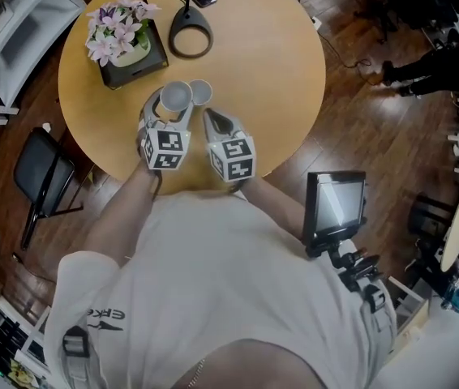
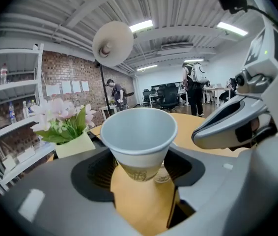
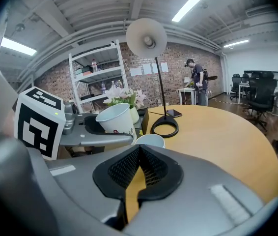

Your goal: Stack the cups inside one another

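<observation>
A white paper cup (image 1: 175, 96) is held upright above the round wooden table (image 1: 278, 63), with my left gripper (image 1: 173, 105) shut on its lower wall. In the left gripper view the cup (image 2: 139, 134) fills the space between the pads, its printed base hanging over the tabletop. A second white cup (image 1: 201, 91) stands on the table just to the right of it; its rim (image 3: 149, 140) shows past my right gripper (image 3: 139, 154). That gripper (image 1: 212, 118) hovers close behind the standing cup, shut with nothing in it.
A pot of pink flowers in a black box (image 1: 122, 43) sits at the table's far left. A black lamp base (image 1: 190, 32) stands beyond the cups. A black chair (image 1: 41, 173) is left of the table, a small monitor (image 1: 336, 203) right.
</observation>
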A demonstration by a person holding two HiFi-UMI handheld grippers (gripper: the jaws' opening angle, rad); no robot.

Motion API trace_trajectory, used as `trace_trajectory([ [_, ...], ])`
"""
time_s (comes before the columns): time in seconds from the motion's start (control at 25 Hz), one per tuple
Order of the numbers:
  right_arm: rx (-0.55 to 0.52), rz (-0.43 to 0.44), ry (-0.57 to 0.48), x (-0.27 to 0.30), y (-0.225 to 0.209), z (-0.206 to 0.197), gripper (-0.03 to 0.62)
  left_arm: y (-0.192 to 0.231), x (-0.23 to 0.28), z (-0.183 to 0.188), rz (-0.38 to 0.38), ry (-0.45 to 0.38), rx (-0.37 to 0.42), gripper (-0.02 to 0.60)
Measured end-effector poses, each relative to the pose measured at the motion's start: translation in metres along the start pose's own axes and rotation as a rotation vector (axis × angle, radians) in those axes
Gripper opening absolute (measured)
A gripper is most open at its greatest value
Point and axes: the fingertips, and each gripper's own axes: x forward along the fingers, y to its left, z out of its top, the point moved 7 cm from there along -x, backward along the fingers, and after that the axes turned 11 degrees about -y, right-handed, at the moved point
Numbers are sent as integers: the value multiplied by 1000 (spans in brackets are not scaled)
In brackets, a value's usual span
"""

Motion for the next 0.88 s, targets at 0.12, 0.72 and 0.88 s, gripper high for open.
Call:
trace_trajectory([
  [0.12,12,-18,-35,-11,-12,9,14,-13,2,16,-13,-18,14,313],
  [0.72,53,-105,-115,-48,-83,23,14,-49,19,38,10,-11,27,313],
  [0.88,54,-85,-112,-44,-88,24,14,-47,25,38,31,3,18,313],
])
